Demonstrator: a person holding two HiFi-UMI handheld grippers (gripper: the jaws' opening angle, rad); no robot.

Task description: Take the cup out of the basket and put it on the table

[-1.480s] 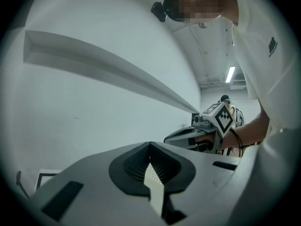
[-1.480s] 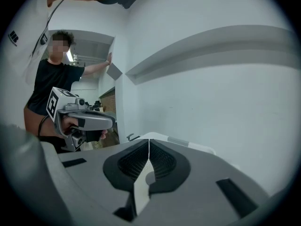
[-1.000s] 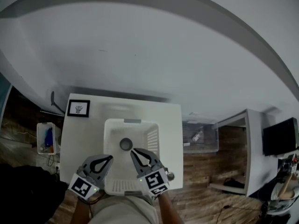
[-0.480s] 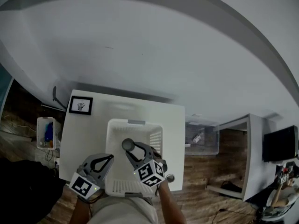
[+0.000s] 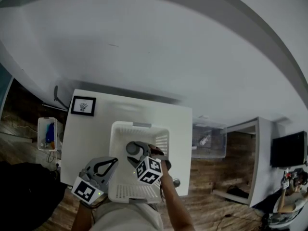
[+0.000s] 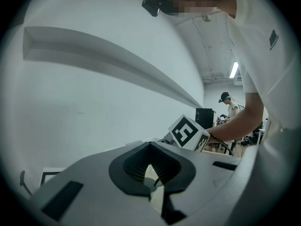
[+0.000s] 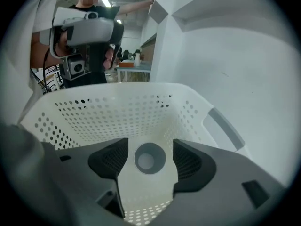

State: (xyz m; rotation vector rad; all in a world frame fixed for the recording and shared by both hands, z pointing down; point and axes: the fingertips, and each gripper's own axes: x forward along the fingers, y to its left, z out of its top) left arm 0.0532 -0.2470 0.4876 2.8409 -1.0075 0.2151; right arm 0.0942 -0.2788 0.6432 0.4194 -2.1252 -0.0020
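Note:
A small grey cup (image 5: 131, 148) stands upright on the floor of the white perforated basket (image 5: 119, 186), which sits on the white table (image 5: 86, 134). My right gripper (image 5: 142, 152) points steeply down into the basket. In the right gripper view the cup (image 7: 150, 158) lies below and between the spread pads (image 7: 188, 161), which do not touch it. Its jaws have just been opening, and the right gripper (image 7: 150, 145) is open. My left gripper (image 5: 113, 160) hovers at the basket's near left rim. In its own view the left gripper (image 6: 150, 149) has its tips together, holding nothing.
A framed marker card (image 5: 83, 106) lies at the table's far left corner. A small bin (image 5: 47, 137) stands on the floor at left and a clear box (image 5: 208, 141) at right. A small round thing (image 5: 176, 182) sits at the table's near right edge. A wall rises behind the table.
My right gripper has swung from the basket's near rim forward and down into the basket over the cup, rolling as it went, and its jaws have spread. The left gripper has stayed put.

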